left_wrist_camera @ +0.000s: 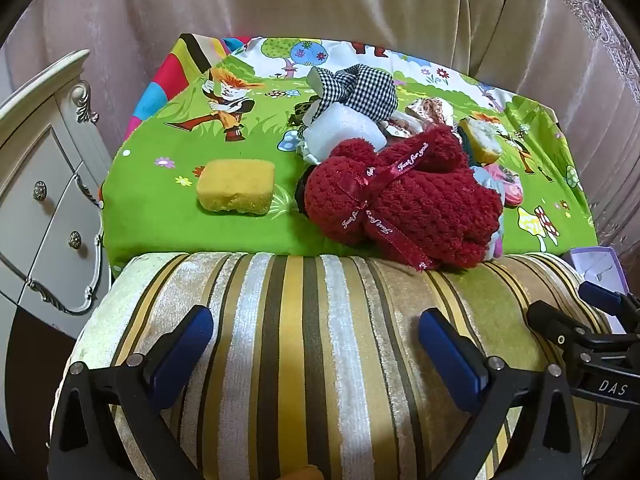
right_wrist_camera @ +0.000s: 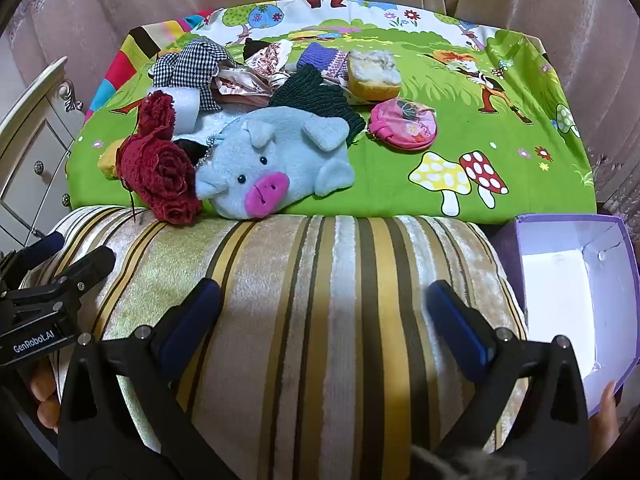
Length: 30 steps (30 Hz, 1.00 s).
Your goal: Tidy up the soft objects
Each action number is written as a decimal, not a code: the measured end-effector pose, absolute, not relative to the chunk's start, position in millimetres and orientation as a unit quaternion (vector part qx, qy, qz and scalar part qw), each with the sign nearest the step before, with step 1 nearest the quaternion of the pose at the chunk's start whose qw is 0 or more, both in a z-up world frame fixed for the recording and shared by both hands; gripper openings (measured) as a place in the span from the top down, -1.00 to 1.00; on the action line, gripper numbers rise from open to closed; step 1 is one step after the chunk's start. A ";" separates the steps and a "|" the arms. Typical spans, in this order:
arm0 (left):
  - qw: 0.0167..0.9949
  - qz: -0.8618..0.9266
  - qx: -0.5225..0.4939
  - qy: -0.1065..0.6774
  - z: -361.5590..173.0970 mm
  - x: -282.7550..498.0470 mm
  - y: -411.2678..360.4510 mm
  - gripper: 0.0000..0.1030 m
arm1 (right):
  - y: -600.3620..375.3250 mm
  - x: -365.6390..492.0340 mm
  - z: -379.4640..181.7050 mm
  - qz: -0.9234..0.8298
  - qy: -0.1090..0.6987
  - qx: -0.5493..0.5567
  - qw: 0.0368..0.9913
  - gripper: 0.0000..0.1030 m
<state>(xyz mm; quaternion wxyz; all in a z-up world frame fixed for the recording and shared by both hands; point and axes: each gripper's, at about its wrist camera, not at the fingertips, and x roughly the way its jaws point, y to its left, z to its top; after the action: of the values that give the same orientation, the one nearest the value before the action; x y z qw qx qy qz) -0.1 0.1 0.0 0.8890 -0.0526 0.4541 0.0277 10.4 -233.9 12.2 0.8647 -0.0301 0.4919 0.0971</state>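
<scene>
**Over the striped cushion, soft things await sorting**

Above the striped cushion, we hold our left gripper and right gripper with fingers spread wide, gripping nothing. Just beyond, on the cartoon-print cloth, lie a red knit bundle, blue plush pig, yellow sponge and pink pouch. A purple box sits open at right.

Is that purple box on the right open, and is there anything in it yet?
Open and, as far as it shows, empty: the purple box has no lid on, and its white inside is bare. Its lower right corner runs out of view.
</scene>
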 end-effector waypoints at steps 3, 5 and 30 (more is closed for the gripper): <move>0.888 0.029 -0.049 0.456 0.1 0.1 -0.2 -1.00 | -234.1 10.5 12.2 0.099 0.493 -0.027 0.864 -1.00; 0.888 0.029 -0.049 0.456 0.2 0.1 -0.2 -1.00 | -234.1 10.5 12.3 0.098 0.493 -0.028 0.864 -1.00; 0.888 0.030 -0.048 0.456 0.0 0.2 -0.2 -1.00 | -233.9 10.5 12.4 0.098 0.492 -0.028 0.865 -1.00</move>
<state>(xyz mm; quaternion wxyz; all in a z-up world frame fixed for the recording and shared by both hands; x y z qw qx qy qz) 0.2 -0.2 0.0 0.8881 -0.0480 0.4561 0.0301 10.5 -233.9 12.4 0.8646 -0.0280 0.4919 0.0982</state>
